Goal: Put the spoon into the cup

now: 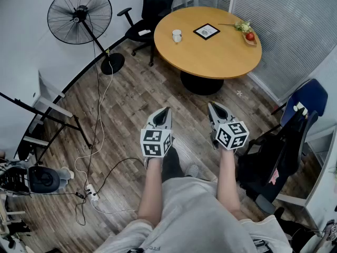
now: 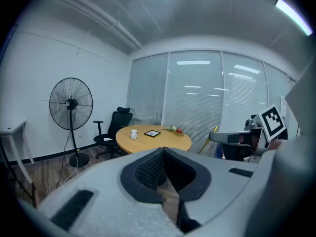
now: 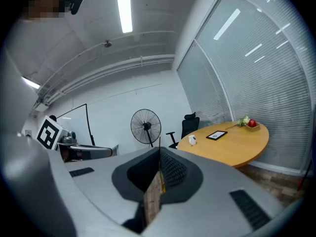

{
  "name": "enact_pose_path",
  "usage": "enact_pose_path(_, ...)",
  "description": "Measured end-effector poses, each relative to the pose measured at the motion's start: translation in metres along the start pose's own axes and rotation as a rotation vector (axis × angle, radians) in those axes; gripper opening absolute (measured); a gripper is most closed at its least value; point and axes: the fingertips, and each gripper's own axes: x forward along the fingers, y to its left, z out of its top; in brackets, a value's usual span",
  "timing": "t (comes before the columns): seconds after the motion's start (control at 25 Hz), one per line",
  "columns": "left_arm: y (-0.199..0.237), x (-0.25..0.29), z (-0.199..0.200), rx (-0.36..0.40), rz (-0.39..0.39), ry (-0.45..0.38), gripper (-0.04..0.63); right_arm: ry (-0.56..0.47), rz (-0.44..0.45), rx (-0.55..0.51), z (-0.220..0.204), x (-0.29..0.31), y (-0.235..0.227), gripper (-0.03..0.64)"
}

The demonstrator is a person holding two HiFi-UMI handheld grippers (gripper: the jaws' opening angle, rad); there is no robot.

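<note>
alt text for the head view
A person holds the left gripper and right gripper, both shut, over a wood floor, pointing toward a round table with a white cup. A fan stands at left.

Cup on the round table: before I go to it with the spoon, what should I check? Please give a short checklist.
1. Cup upright on the table: ok.
2. Spoon found: cannot tell. None shows on the table. A thin yellow strip stands between the right gripper's jaws, too thin to name.
3. Right jaws closed on that strip: ok.
4. Left gripper free: ok, jaws together, nothing between.
5. Cup within reach: not ok, the table is well ahead of both grippers.
6. Way to the table: ok, nothing stands on the floor between.
</note>
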Motion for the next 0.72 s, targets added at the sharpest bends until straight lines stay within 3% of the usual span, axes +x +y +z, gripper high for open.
enact_pose_path(0.56, 0.026, 0.003, -0.006, 0.025, 0.054, 0.007, 0.008, -0.023, 0.038, 0.043, -0.001, 0.026, -0.006, 0.002)
enact_pose_path(0.72, 0.044, 0.006, -0.003, 0.007, 0.067, 0.004, 0.008, -0.032, 0.097, 0.101, 0.005, 0.046, 0.002, 0.003)
